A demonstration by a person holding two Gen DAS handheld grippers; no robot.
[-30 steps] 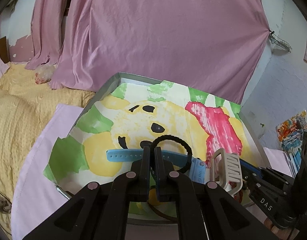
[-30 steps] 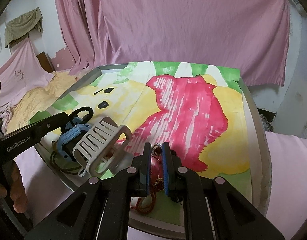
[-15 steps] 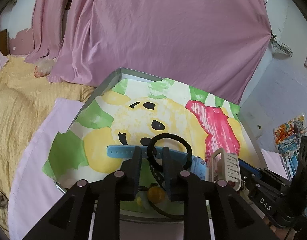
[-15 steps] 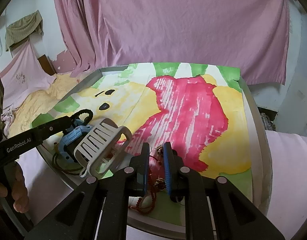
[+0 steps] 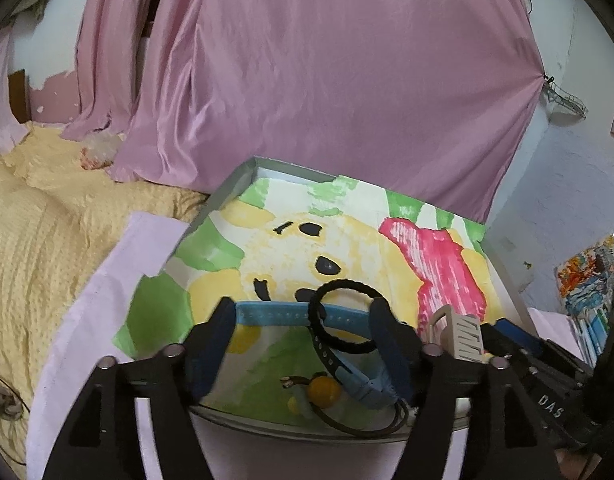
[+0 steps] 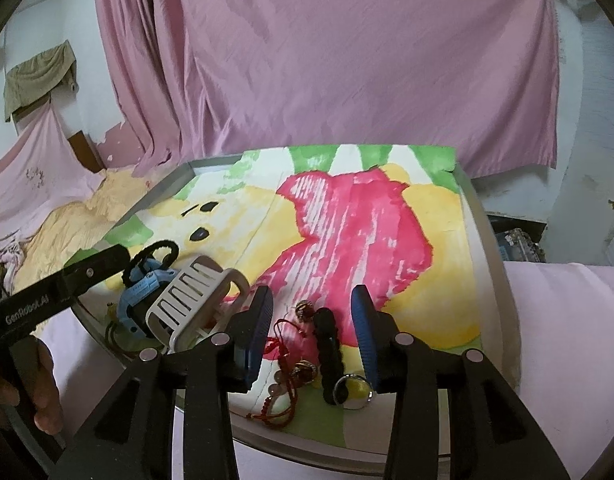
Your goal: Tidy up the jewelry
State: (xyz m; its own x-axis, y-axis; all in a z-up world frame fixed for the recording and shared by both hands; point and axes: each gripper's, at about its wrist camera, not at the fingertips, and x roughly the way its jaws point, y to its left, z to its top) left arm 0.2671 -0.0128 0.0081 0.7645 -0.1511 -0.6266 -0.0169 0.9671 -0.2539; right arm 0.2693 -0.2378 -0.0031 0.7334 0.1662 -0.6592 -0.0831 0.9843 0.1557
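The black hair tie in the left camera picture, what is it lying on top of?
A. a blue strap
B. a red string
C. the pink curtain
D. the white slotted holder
A: the black hair tie loops across the blue strap, which passes under it on the painted paper, between the fingers of the open left claw.

Pink curtain [image 5: 327, 80] hangs behind; yellow bedspread [image 5: 35, 240] lies left
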